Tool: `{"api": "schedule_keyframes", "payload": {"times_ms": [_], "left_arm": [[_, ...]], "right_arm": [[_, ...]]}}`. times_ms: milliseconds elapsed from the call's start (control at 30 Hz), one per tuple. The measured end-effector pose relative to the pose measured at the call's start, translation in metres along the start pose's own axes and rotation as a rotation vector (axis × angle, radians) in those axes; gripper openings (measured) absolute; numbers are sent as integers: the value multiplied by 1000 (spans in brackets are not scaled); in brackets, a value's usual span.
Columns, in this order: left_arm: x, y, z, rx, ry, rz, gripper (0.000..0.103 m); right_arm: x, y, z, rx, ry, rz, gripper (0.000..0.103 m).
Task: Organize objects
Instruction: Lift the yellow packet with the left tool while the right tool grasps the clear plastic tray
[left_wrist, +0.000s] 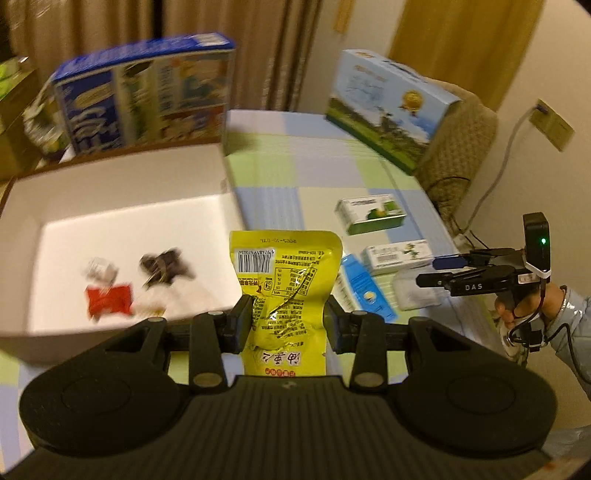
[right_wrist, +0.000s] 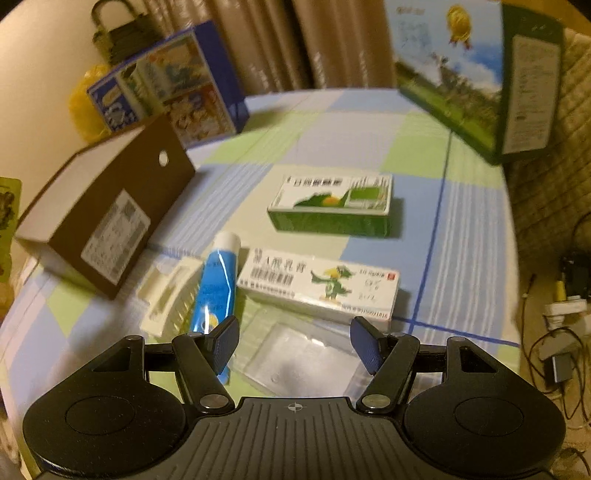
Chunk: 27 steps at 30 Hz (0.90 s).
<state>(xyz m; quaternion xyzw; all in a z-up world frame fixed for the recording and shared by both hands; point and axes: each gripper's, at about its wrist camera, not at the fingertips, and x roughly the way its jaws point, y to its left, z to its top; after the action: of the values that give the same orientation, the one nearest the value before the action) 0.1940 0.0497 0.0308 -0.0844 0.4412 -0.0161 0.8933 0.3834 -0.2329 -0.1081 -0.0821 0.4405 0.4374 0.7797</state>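
Note:
My left gripper is shut on a yellow snack packet, held upright just right of the open white-lined cardboard box. Inside that box lie a red wrapper and a dark wrapped piece. My right gripper is open, hovering low over a clear plastic tray. Beside it lie a blue tube, a white carton with a green bird and a green-and-white carton. The right gripper also shows at the right edge of the left wrist view.
A checked green-and-blue cloth covers the table. A tall blue carton stands behind the open box, and a sky-and-meadow carton stands at the back right. A cream plastic insert lies left of the tube. Cables and plugs are on the floor to the right.

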Motion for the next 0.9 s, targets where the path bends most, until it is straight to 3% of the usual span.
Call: {"api": "schedule_keyframes", "payload": {"times_ms": [233,400,500,633,900], "left_arm": [[-9,18,-28,-95,19,44,35],[-12,27,-40,-137,28,72,35],[-15,32,-45,-156,28,87,35],[-21,39,-54,-184,30,110,35],[-27,51,-64,-224,37,129,35]], "right_arm": [[-5,20,-9,-137,88,102,64],[-3,39,-12,-264,90,34,64],[10,27,-3,-256,106,-5,64],[14,13,8,-194,99,48,64],[12,21,6,-273,130,53,65]]}}
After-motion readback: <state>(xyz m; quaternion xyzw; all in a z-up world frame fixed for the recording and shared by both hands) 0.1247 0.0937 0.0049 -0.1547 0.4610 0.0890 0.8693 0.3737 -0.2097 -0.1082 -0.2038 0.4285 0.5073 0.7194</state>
